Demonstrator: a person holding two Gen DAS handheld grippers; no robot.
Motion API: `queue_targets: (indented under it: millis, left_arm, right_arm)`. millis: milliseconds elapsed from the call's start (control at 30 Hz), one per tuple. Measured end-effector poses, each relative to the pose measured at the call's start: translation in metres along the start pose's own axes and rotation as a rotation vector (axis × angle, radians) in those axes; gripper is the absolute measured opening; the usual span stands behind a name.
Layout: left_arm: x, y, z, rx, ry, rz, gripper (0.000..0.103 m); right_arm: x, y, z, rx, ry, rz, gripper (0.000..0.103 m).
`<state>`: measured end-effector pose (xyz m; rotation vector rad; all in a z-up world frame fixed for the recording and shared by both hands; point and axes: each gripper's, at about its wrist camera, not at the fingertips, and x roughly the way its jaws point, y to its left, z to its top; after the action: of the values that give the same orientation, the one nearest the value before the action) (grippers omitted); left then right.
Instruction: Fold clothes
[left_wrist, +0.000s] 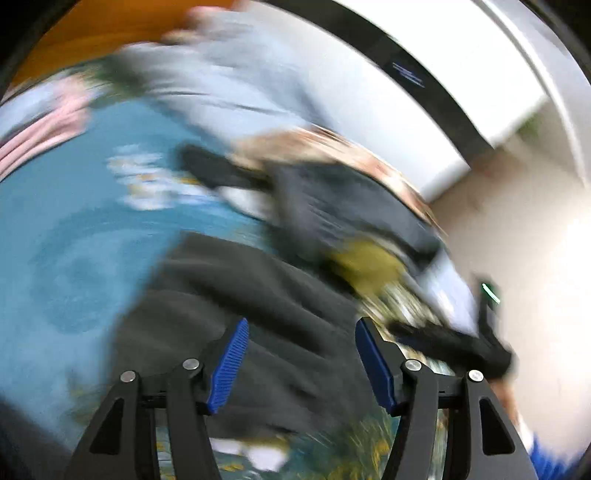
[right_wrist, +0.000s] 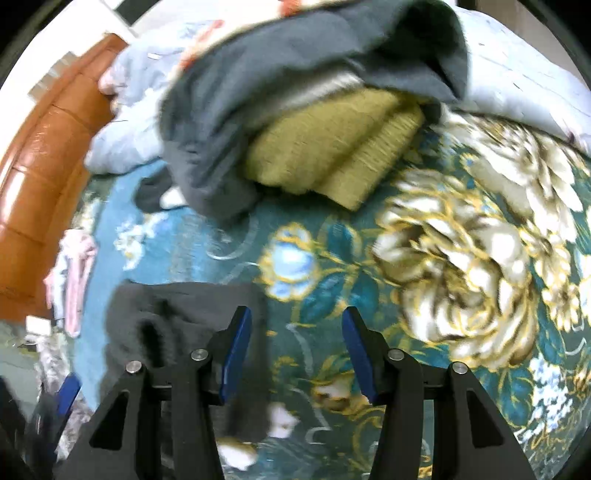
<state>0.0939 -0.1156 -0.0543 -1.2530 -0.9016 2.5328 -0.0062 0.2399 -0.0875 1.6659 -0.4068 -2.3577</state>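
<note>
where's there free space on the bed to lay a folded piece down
The floral blanket is bare right of the dark garment, below the olive knit; both the open right gripper and that stretch are free. Crowded: the grey garment heaped over the olive knit at the top, pink clothes at the left edge.

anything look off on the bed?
Mostly the heap: a grey garment is slumped unfolded over a folded olive sweater. A dark garment lies crumpled by the open right tool. Left view is motion-blurred.
</note>
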Motion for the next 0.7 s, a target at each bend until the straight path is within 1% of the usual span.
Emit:
queue_targets:
  millis: [67,100,133,200,233,300,333,400,500,533,567,633,700]
  left_arm:
    - [-0.002,0.026,0.004,-0.090,-0.009,0.058,0.065]
    - [-0.001,0.037,0.003,-0.124,-0.008,0.069,0.065]
    - [0.001,0.044,0.000,-0.143,0.000,0.083,0.065]
    - [0.008,0.049,-0.006,-0.145,0.029,0.106,0.065]
    - [0.014,0.051,-0.009,-0.149,0.055,0.119,0.065]
    - [0.025,0.054,-0.014,-0.157,0.106,0.146,0.065]
    - [0.029,0.056,-0.014,-0.162,0.131,0.163,0.065]
    - [0.033,0.061,-0.017,-0.183,0.154,0.174,0.065]
    - [0.041,0.071,-0.021,-0.216,0.192,0.165,0.065]
    - [0.045,0.072,-0.022,-0.220,0.208,0.165,0.065]
    - [0.048,0.073,-0.022,-0.224,0.225,0.164,0.065]
    - [0.052,0.074,-0.024,-0.225,0.248,0.163,0.065]
    - [0.055,0.074,-0.026,-0.229,0.267,0.162,0.065]
  right_arm:
    - [-0.005,0.026,-0.001,-0.074,-0.004,0.045,0.053]
    - [-0.006,0.044,-0.002,-0.129,-0.002,0.072,0.053]
    - [-0.005,0.061,-0.004,-0.184,0.000,0.091,0.053]
    - [0.000,0.097,-0.011,-0.309,0.012,0.127,0.053]
    - [0.004,0.111,-0.015,-0.360,0.015,0.133,0.054]
    - [0.010,0.137,-0.022,-0.483,-0.006,0.085,0.056]
    - [0.013,0.144,-0.024,-0.522,-0.009,0.072,0.056]
    - [0.017,0.144,-0.028,-0.531,0.003,0.061,0.056]
    - [0.029,0.123,-0.035,-0.500,0.034,-0.030,0.056]
    - [0.031,0.117,-0.035,-0.476,0.046,-0.038,0.056]
    - [0.032,0.111,-0.035,-0.448,0.060,-0.039,0.056]
    - [0.025,0.107,-0.034,-0.419,0.046,-0.008,0.056]
    - [0.022,0.112,-0.030,-0.419,0.039,0.024,0.056]
